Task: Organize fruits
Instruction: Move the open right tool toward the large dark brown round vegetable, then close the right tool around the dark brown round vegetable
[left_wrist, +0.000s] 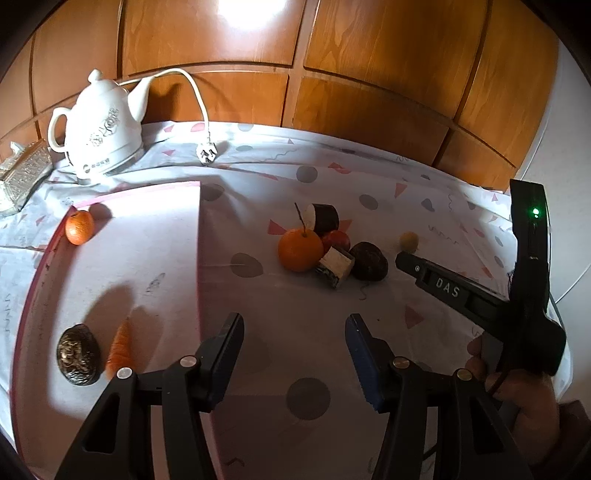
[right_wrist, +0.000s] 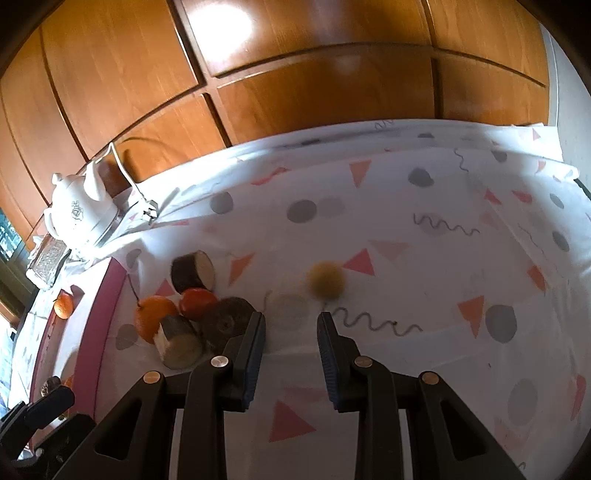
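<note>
Yellow fruit (right_wrist: 326, 279) blurs beyond empty right gripper (right_wrist: 291, 339); left gripper (left_wrist: 294, 347) gapes, empty.

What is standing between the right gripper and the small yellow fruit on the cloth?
Nothing visible. The right gripper is empty and points at the small yellow fruit with only bare tablecloth between them. The dark round fruit sits just beside the gripper's left finger, off the direct path.
</note>
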